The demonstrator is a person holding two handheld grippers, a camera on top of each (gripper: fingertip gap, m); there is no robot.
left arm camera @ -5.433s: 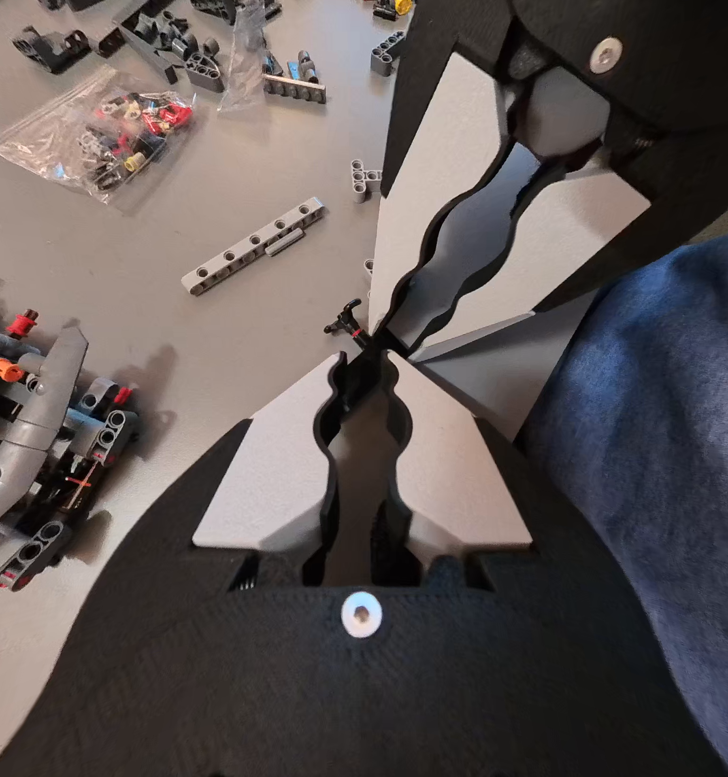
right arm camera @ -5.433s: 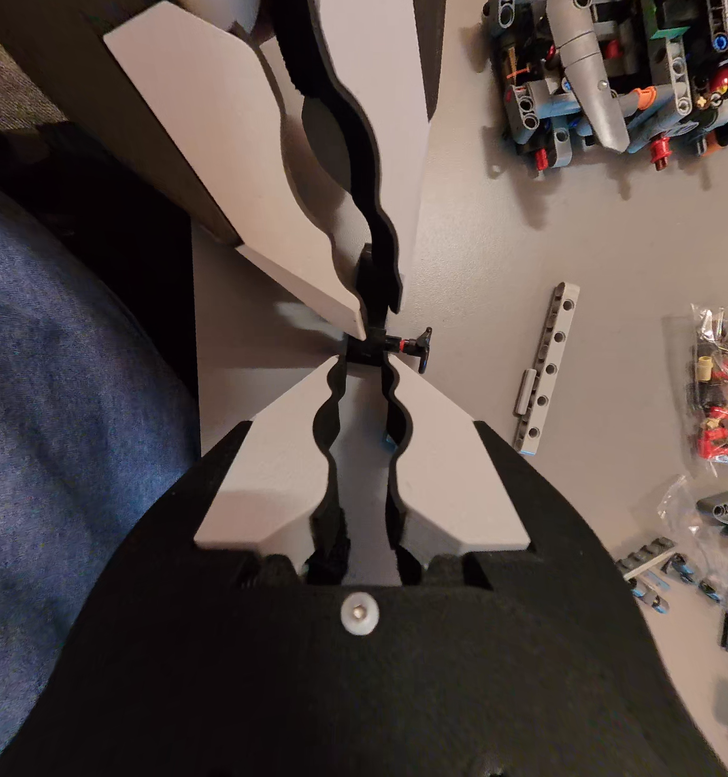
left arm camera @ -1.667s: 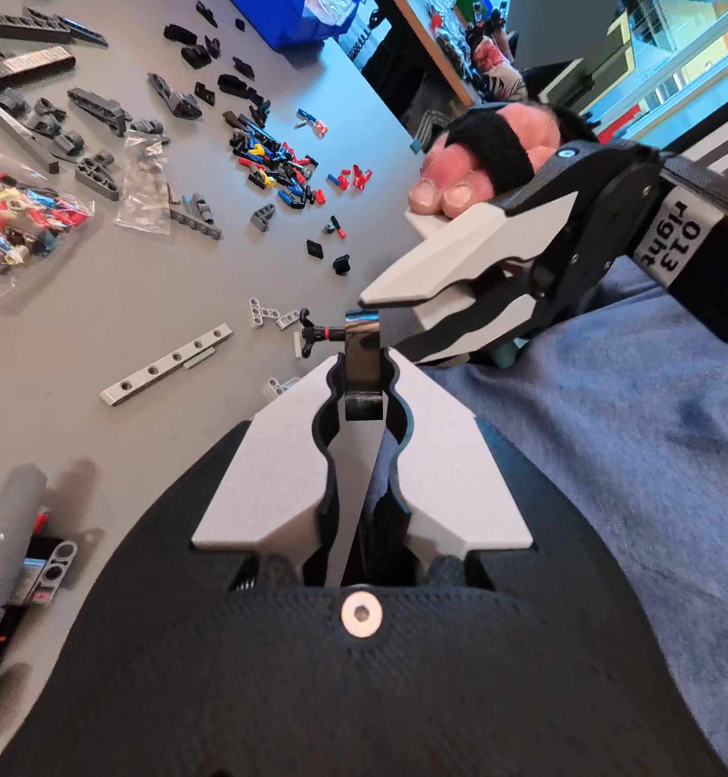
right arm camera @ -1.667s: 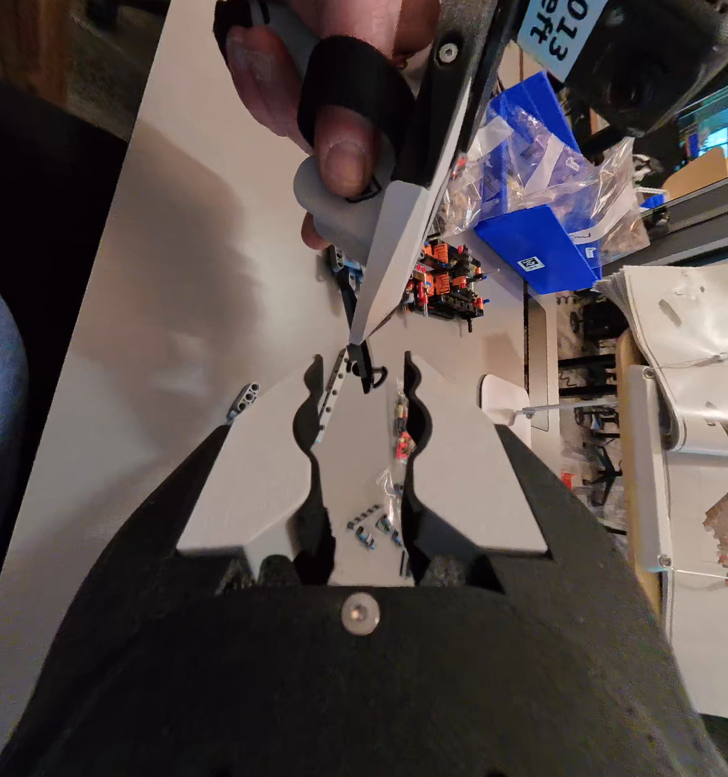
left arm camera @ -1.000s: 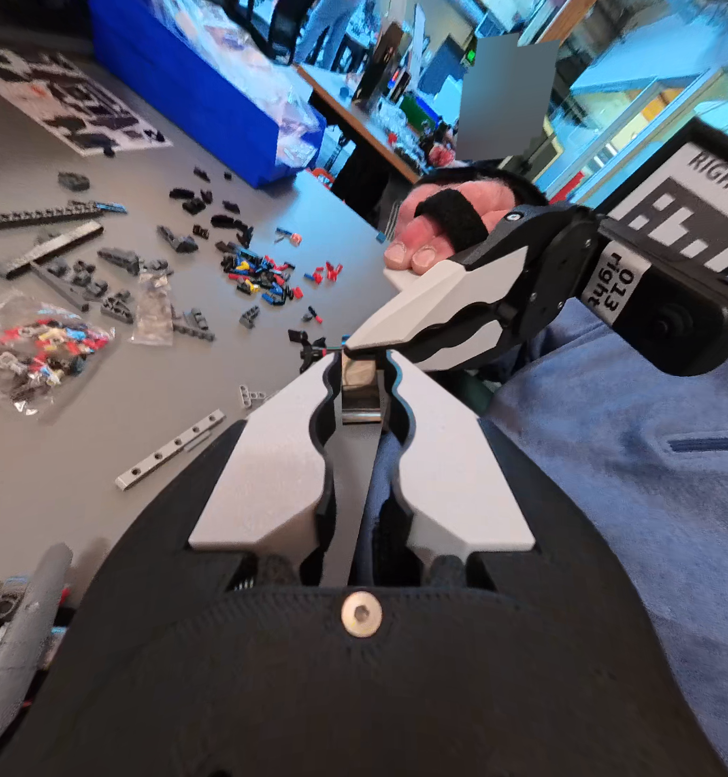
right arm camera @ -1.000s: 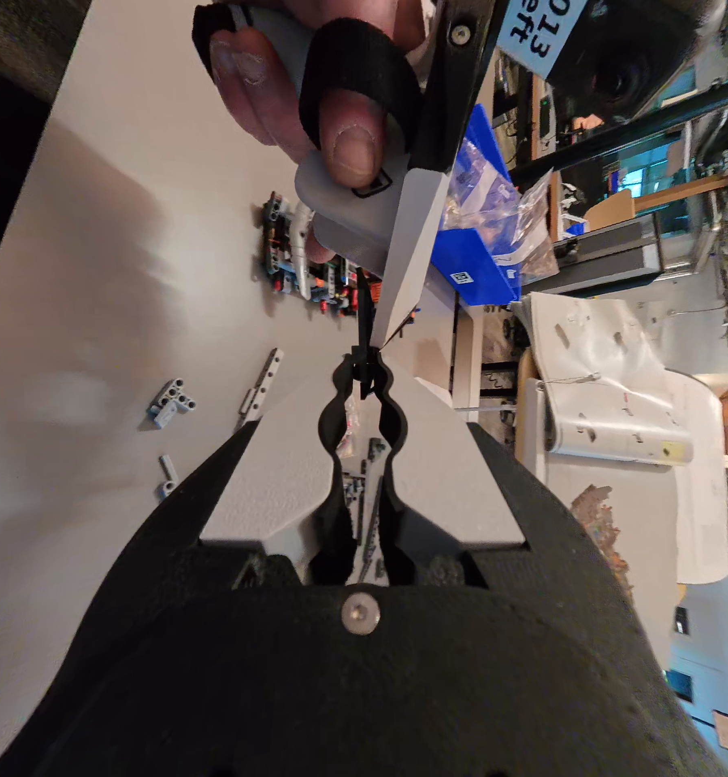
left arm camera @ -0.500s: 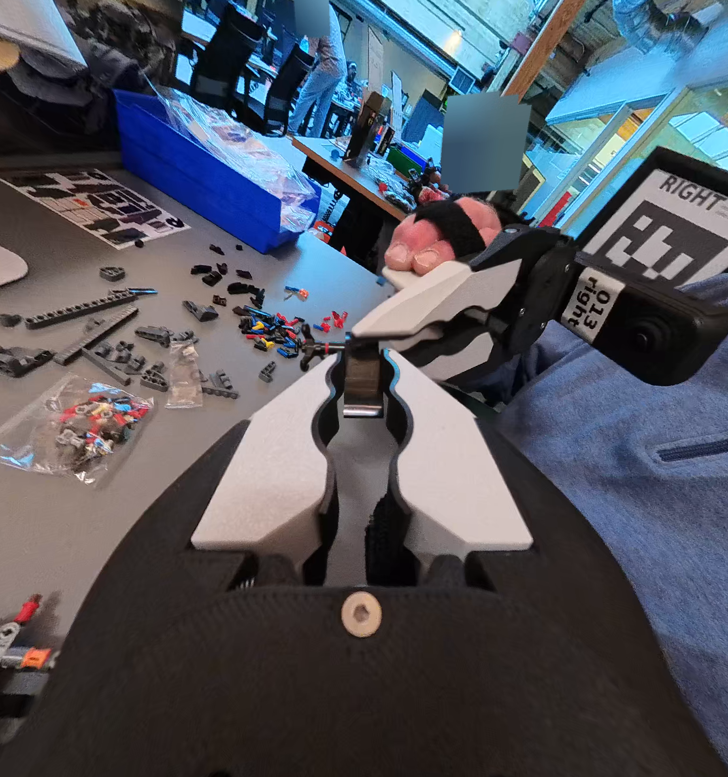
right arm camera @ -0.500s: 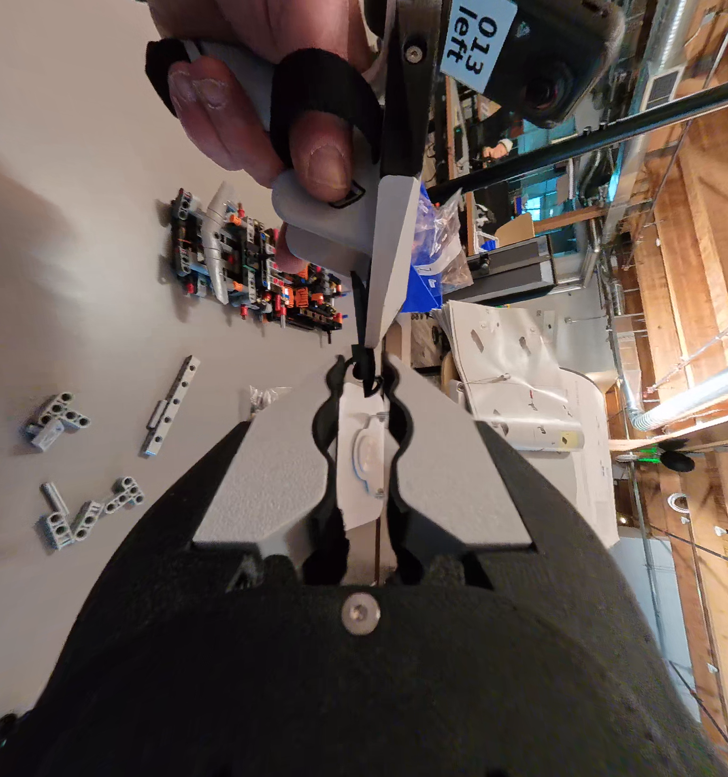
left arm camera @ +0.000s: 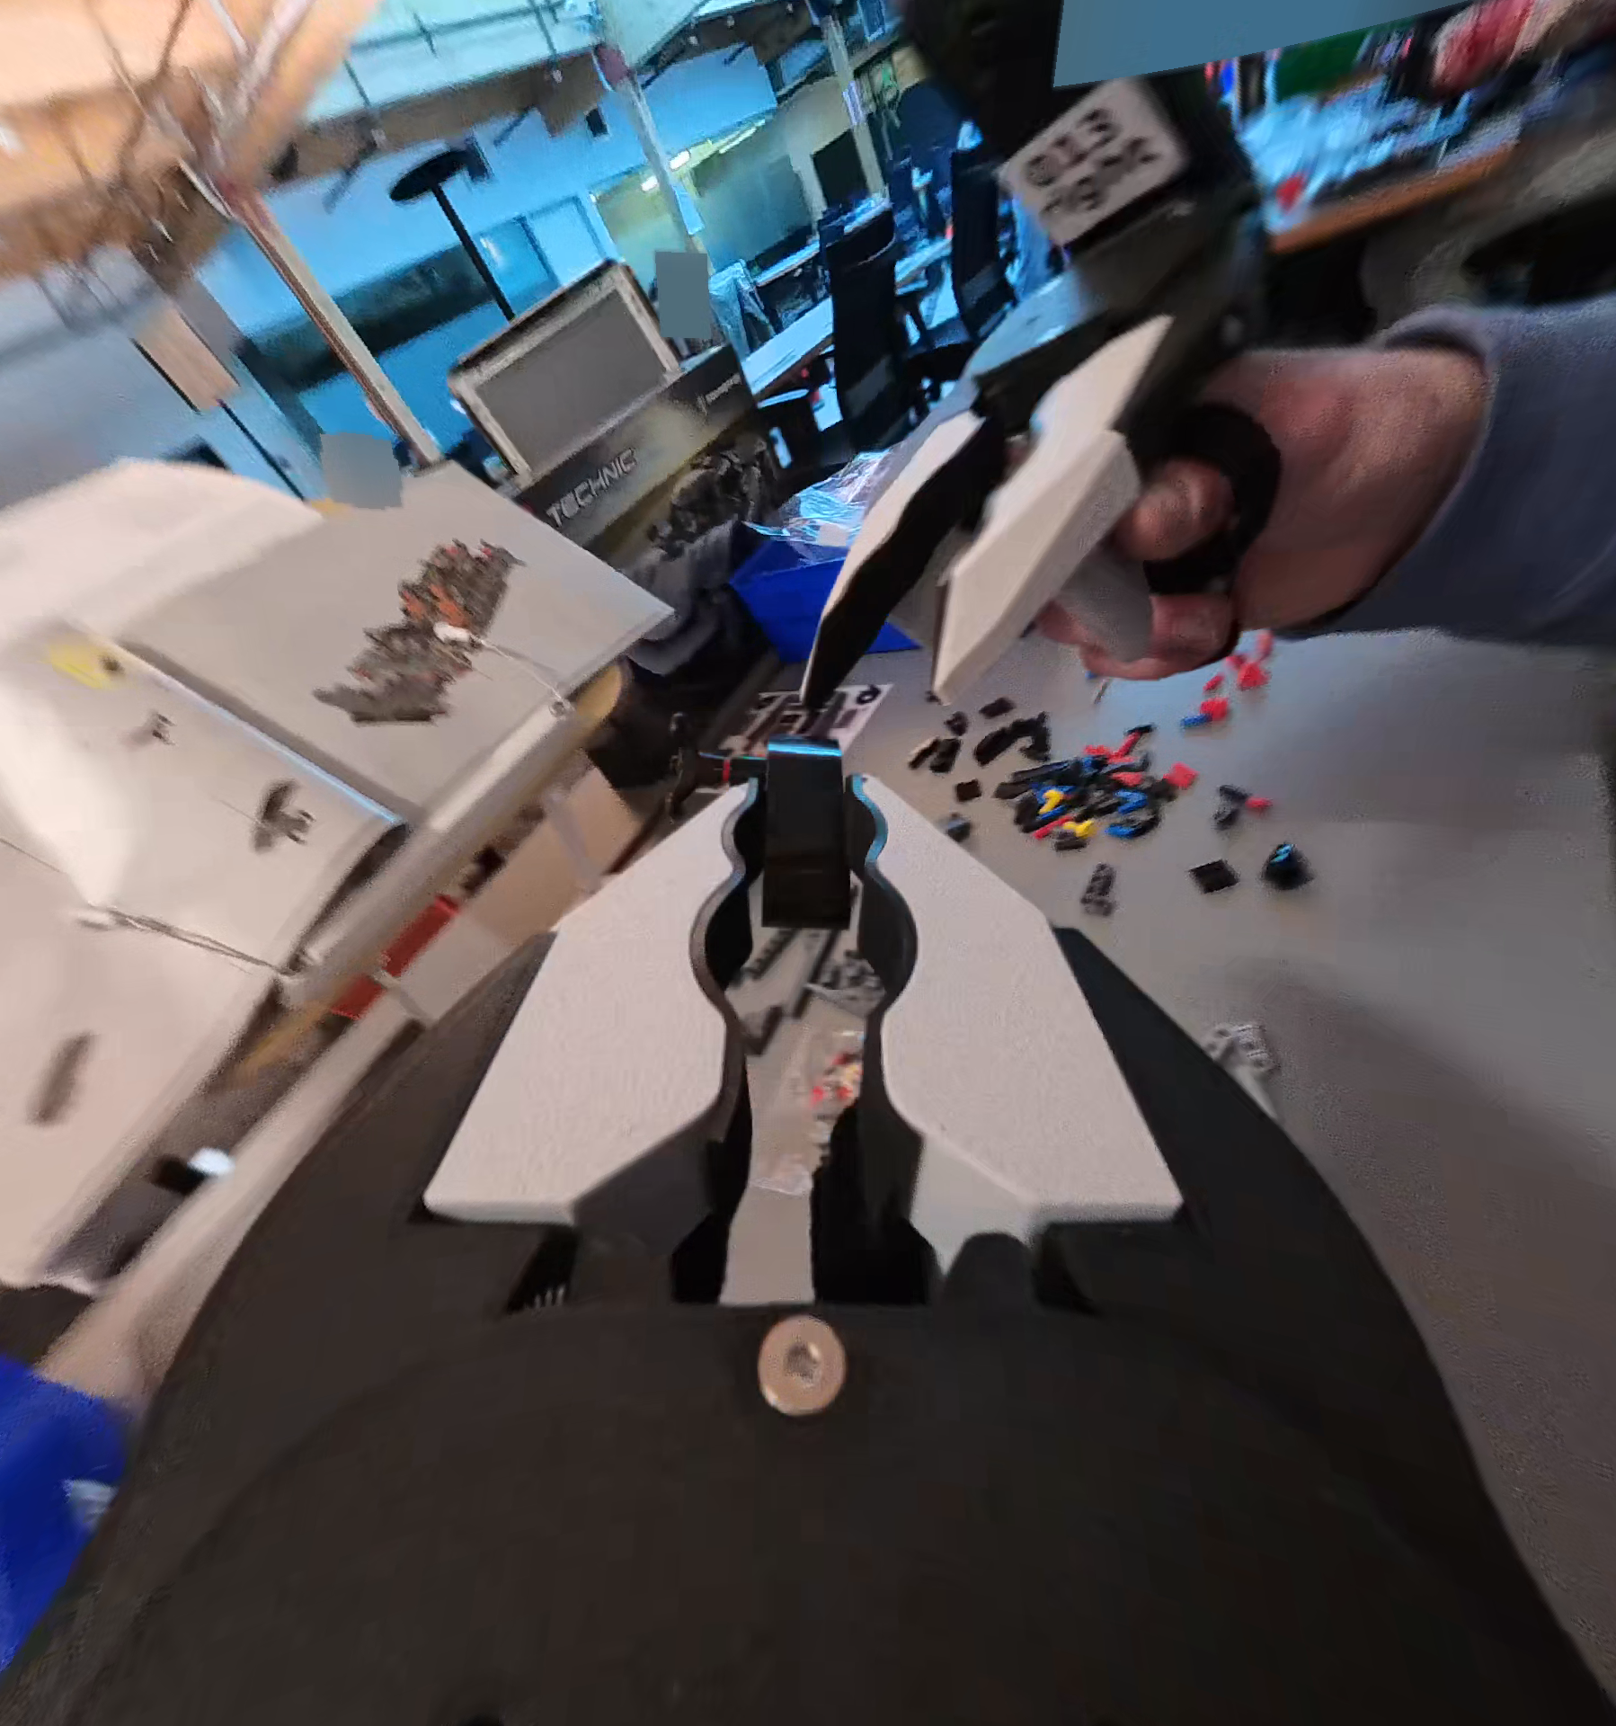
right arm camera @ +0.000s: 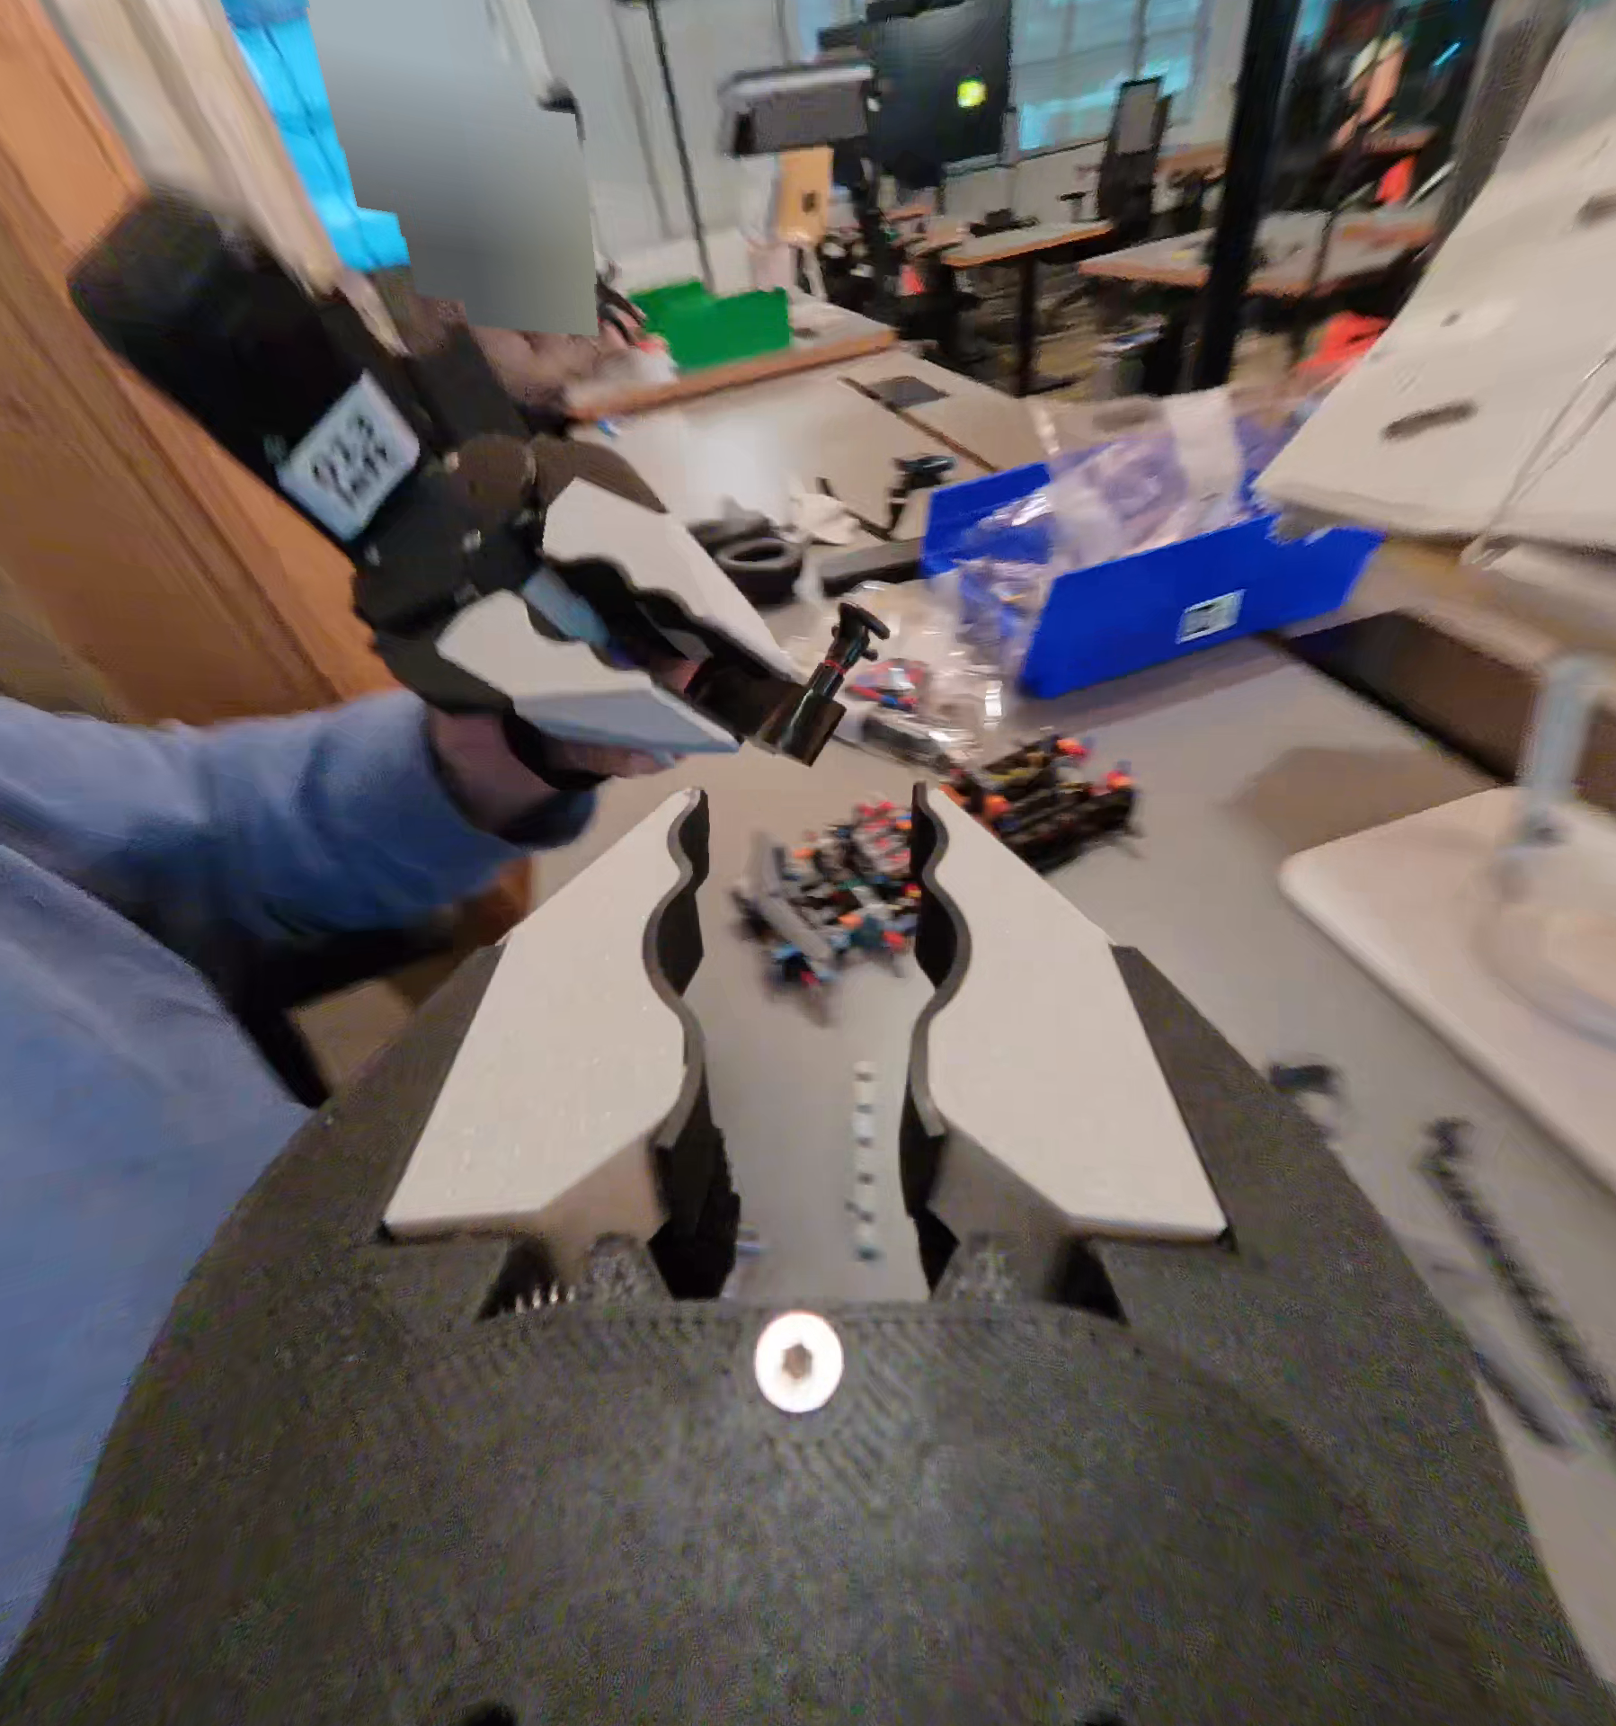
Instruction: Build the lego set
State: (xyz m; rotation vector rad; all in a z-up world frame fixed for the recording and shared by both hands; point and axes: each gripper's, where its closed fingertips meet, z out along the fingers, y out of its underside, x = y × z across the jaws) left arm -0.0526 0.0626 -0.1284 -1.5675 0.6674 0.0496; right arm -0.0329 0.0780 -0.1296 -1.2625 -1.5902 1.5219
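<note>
Left wrist view: my left gripper (left arm camera: 805, 794) clenches the black piece (left arm camera: 805, 831); my right gripper (right arm camera: 809, 803), jaws released, should regrasp its pin end squarely.

Even indoor light is filling both pictures while motion blur is smearing the background and the scattered bricks (left arm camera: 1080, 794), wide-angle distortion is bending the edges, and blue daylight is glowing behind

Both wrist views look along their claws over the shared table (left arm camera: 1439, 934).
</note>
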